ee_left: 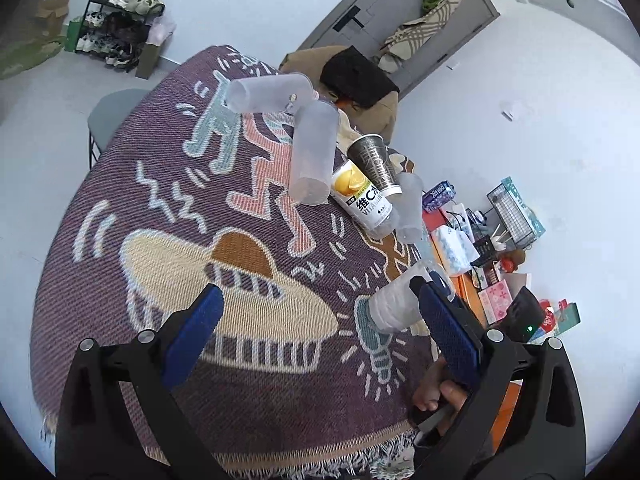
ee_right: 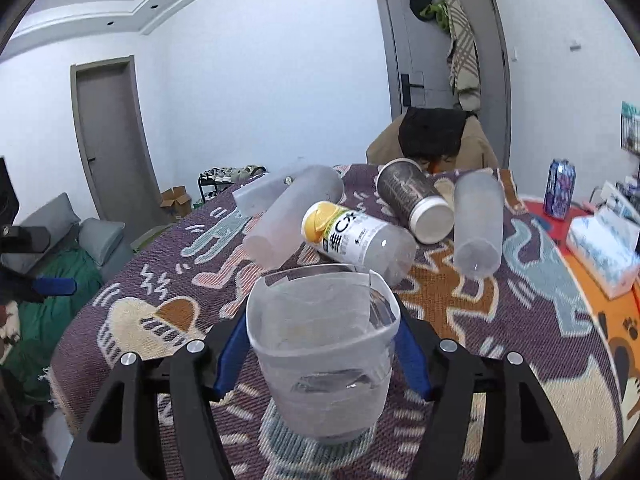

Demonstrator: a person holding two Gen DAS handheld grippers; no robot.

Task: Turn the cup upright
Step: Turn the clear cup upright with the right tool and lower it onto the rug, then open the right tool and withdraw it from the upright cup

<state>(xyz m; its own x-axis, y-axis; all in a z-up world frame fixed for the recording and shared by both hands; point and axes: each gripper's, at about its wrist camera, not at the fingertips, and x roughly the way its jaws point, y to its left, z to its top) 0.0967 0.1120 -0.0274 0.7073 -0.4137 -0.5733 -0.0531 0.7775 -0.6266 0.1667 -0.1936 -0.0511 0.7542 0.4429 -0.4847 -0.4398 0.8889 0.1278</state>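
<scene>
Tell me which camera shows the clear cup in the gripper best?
The right wrist view: the clear cup stands upright, centred between the hand-held gripper's blue fingers. The left wrist view shows it only small, partly hidden behind a finger.

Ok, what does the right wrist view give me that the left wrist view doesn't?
Only the right wrist view shows the clear cup upright, mouth up, between the right gripper pads, plus the blue can. Only the left wrist view shows the left gripper open over the patterned cloth, holding nothing, and the wire basket. Both show the fallen frosted cups, the vitamin bottle and the dark paper cup.
</scene>
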